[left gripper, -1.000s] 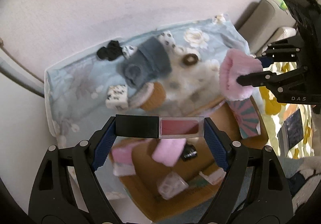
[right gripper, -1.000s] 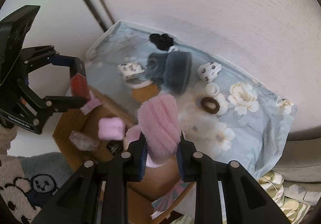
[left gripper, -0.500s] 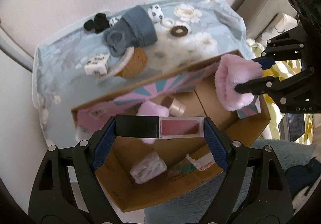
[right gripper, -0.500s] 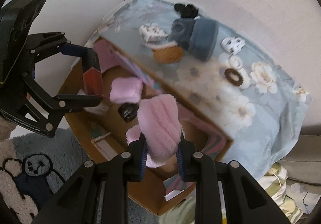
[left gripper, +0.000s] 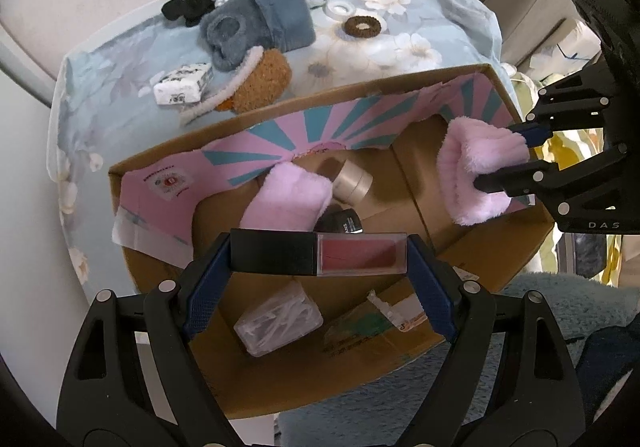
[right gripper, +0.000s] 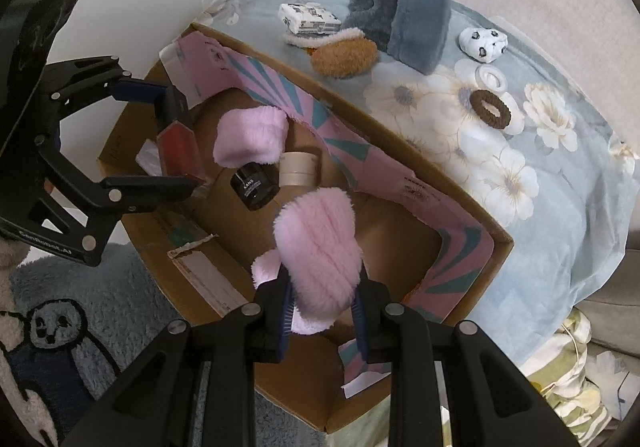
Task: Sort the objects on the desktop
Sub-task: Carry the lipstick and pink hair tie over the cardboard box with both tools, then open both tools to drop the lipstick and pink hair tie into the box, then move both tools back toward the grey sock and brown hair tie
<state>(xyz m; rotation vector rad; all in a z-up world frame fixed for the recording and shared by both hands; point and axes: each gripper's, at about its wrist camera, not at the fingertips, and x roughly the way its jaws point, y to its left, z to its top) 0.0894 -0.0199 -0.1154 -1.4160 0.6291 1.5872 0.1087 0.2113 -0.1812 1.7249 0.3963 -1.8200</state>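
Lip-gloss tube (left gripper: pixel 318 252) spans the left gripper's (left gripper: pixel 318 259) fingers, pink fluffy sock (right gripper: pixel 318 247) pinched in the right gripper's (right gripper: pixel 322 307), both above the cardboard box (left gripper: pixel 280 115); inside lie another pink sock (left gripper: pixel 286 201), jars; beyond, grey sock (left gripper: pixel 276 17), scrunchies remain unsorted on the floral cloth (left gripper: pixel 120 59).

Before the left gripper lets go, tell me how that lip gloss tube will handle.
The lip gloss tube looks rigid, spanning the left gripper end to end. Its glossy faces suggest slipperiness. Square edges probably prevent rolling in the cardboard box.
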